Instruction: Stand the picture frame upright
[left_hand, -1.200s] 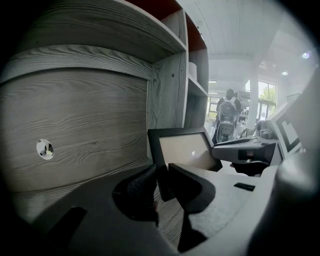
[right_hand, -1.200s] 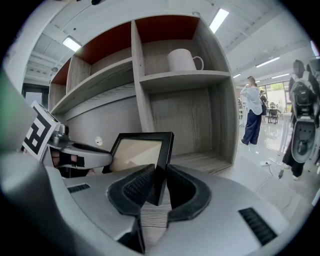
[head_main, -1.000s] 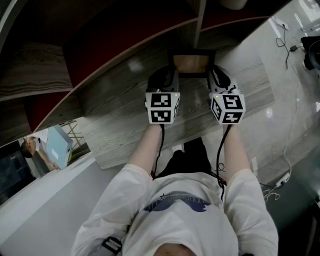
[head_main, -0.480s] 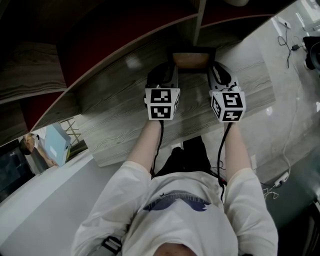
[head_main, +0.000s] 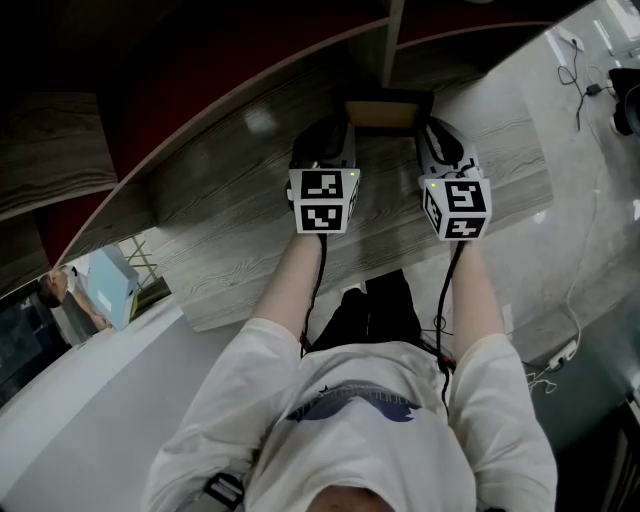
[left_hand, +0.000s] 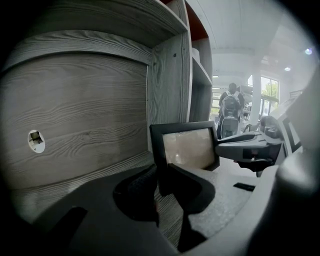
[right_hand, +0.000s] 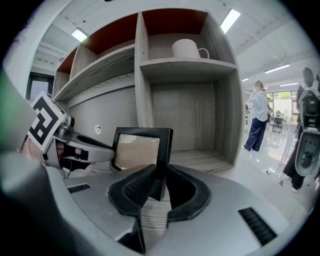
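- Forearms (head_main: 300, 275) in short white sleeves, nearest the camera; one reaches to each gripper.
- Marker cubes (head_main: 322, 200), one on each gripper; level with each other over the wood-grain board (head_main: 230, 215).
- left gripper (left_hand: 160, 175); jaws part-way closed, pinching the left rail of the picture frame (left_hand: 187, 147) near its lower corner; nothing else is between them.
- right gripper (right_hand: 159, 177); jaws narrower, clamped on the frame's right rail, low down; ribbed pads against the black moulding.
- Picture frame, the task's item; black rim, pale glossy front; sits between the two grippers at the back of the board, in front of the upright divider (left_hand: 170, 85); stands close to upright, face toward the person; whether its bottom edge rests on the board cannot be told.
- Handling, as a judgement: light and stiff; the glazed front is likely brittle and slick, so the moulding is the place to hold, one side rail per gripper as here; a thin base would tip easily once let go, so it probably needs a lean or its rear stand.
- Shelf unit behind; grey wood cubbies, red back panels; white mug (right_hand: 187, 48) on an upper shelf.
- Hall beyond; people standing, far off.
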